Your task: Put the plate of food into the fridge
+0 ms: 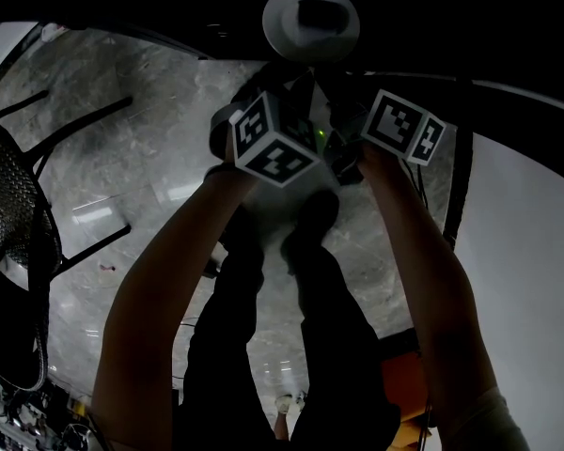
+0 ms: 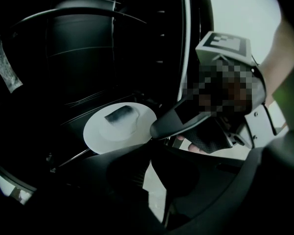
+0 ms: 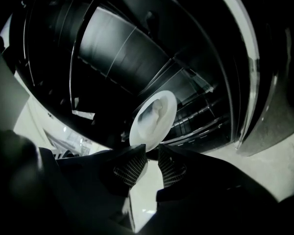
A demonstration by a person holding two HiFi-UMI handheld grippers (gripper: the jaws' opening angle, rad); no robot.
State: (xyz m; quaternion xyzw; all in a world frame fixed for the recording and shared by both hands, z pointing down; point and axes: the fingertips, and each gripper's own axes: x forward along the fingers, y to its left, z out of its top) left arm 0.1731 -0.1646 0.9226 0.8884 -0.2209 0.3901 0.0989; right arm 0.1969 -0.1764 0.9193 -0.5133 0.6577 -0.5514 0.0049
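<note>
A white plate (image 2: pixel 100 133) carrying a dark piece of food (image 2: pixel 119 114) rests low in the dark fridge, over a wire shelf (image 3: pixel 202 115). My left gripper (image 2: pixel 146 151) is shut on the plate's near rim. The right gripper (image 3: pixel 151 153) has the rim of the plate (image 3: pixel 154 117) between its fingertips, and its upper finger (image 2: pixel 162 125) lies on the plate's right edge. In the head view the plate (image 1: pixel 284 26) shows at the top, beyond both marker cubes (image 1: pixel 271 141), (image 1: pixel 404 125); the jaws are hidden there.
The fridge's pale door frame (image 2: pixel 186 58) stands right of the plate, with ribbed inner walls (image 3: pixel 122 48) behind. A black wire chair (image 1: pixel 19 224) stands at the left on the marble floor (image 1: pixel 141 139). A white panel (image 1: pixel 536 252) fills the right.
</note>
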